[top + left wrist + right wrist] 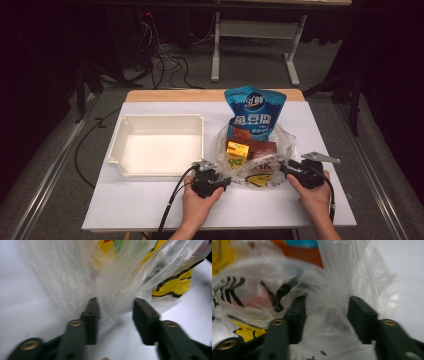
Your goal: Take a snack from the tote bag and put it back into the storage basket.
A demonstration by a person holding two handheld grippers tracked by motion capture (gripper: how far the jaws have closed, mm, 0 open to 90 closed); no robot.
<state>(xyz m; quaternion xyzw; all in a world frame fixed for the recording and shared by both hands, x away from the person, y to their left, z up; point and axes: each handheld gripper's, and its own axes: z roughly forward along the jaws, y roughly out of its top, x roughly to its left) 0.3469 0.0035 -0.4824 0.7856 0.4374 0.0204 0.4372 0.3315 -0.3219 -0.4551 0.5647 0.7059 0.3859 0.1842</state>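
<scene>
A clear plastic bag (pixel 255 167) lies on the white table, holding a yellow box (pixel 237 150), a brown-red pack (pixel 263 147) and a yellow-and-black packet. A blue snack pouch (pixel 254 112) stands up out of its far side. My left gripper (pixel 227 180) is at the bag's near left edge. In the left gripper view, this gripper (pixel 115 312) stands open with bag film (pixel 82 272) bunched between the jaws. My right gripper (pixel 282 167) is at the bag's right edge. The right gripper view shows it (pixel 327 312) open as well, crumpled film (pixel 342 270) lying loosely in the gap.
An empty white plastic bin (pixel 125 145) sits left of the bag, close to my left gripper. The white table surface (pixel 140 205) stretches bare along the near edge. Beyond the table's far wooden edge are a desk frame and cables on the floor.
</scene>
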